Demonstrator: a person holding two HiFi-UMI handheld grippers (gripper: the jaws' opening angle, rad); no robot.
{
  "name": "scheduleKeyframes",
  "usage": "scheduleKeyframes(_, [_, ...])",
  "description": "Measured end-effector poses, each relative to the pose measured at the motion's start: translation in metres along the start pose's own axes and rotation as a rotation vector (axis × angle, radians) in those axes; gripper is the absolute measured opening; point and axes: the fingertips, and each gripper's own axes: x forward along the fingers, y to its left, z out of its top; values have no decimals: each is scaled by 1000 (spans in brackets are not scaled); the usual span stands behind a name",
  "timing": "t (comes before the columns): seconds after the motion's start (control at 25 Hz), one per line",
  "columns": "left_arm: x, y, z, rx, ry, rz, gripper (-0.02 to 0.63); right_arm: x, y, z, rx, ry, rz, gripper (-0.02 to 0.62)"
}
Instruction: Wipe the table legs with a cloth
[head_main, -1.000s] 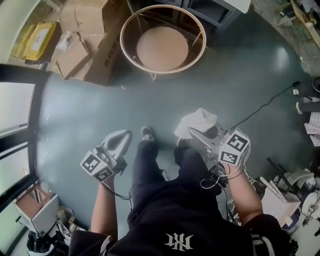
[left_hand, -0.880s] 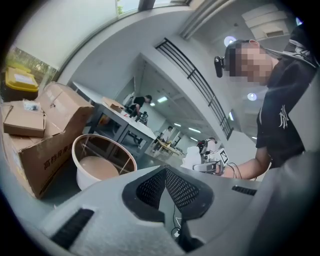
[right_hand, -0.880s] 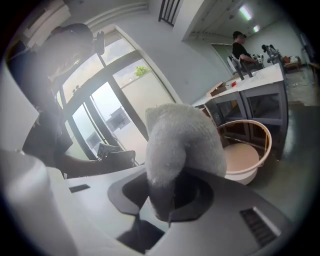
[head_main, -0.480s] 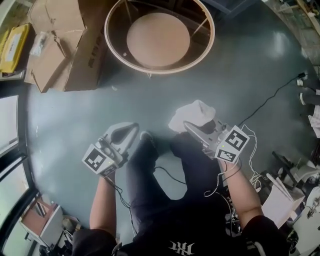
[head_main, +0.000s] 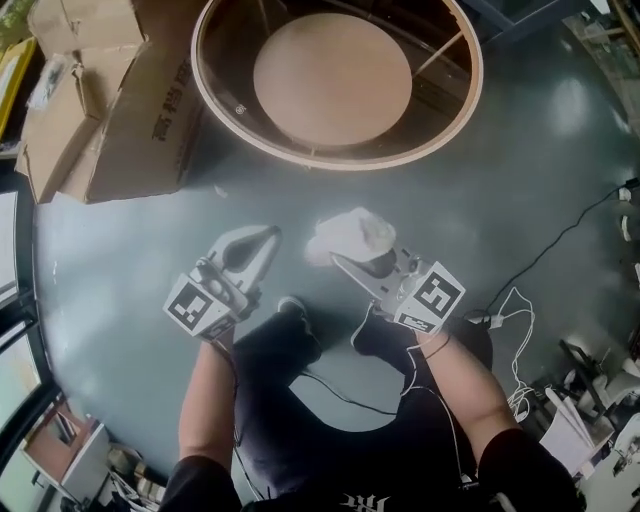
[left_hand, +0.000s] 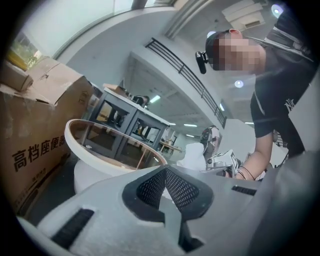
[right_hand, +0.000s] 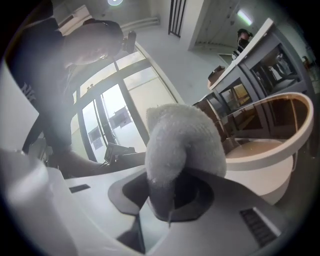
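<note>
A round table (head_main: 460, 110) with a pale rim and glass top stands at the top of the head view; a thin leg (head_main: 440, 55) and a round lower shelf (head_main: 330, 75) show through the glass. My right gripper (head_main: 345, 262) is shut on a white cloth (head_main: 350, 235), a short way below the table's rim. The cloth (right_hand: 182, 137) bulges out of the jaws in the right gripper view, with the table (right_hand: 272, 150) at right. My left gripper (head_main: 268, 235) is shut and empty, left of the cloth. Its view shows the table (left_hand: 107, 150) ahead.
Open cardboard boxes (head_main: 110, 110) lie left of the table, touching its rim. Cables (head_main: 570, 230) trail over the grey-green floor at right. Clutter (head_main: 600, 430) crowds the bottom right corner. The person's legs and shoes (head_main: 290, 305) are under the grippers.
The view has closed in on the table, which now looks larger and nearer. Both grippers have moved forward toward its rim, the right one still holding the cloth.
</note>
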Motion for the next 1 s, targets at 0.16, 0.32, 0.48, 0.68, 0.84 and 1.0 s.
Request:
scheduleKeyframes(0.16, [8, 29, -36, 67, -6, -14, 6, 25, -44, -40, -51, -11, -34, 84])
scheduleKeyframes(0.32, [15, 56, -69, 134, 26, 11, 6, 47, -81, -77, -116, 7, -109, 84])
scheduleKeyframes(0.48, [21, 79, -93, 182, 52, 46, 6, 76, -105, -108, -83, -9, -139, 84])
scheduleKeyframes(0.68, [30, 101, -95, 195, -3, 55, 6, 106, -120, -112, -136, -52, -145, 84])
scheduleKeyframes(0.84, [37, 102, -93, 221, -23, 50, 6, 119, -123, -99, -198, -107, -124, 84])
scheduleKeyframes(1.0, [28, 104, -77, 267, -53, 65, 6, 128, -127, -88, -232, -155, -104, 81])
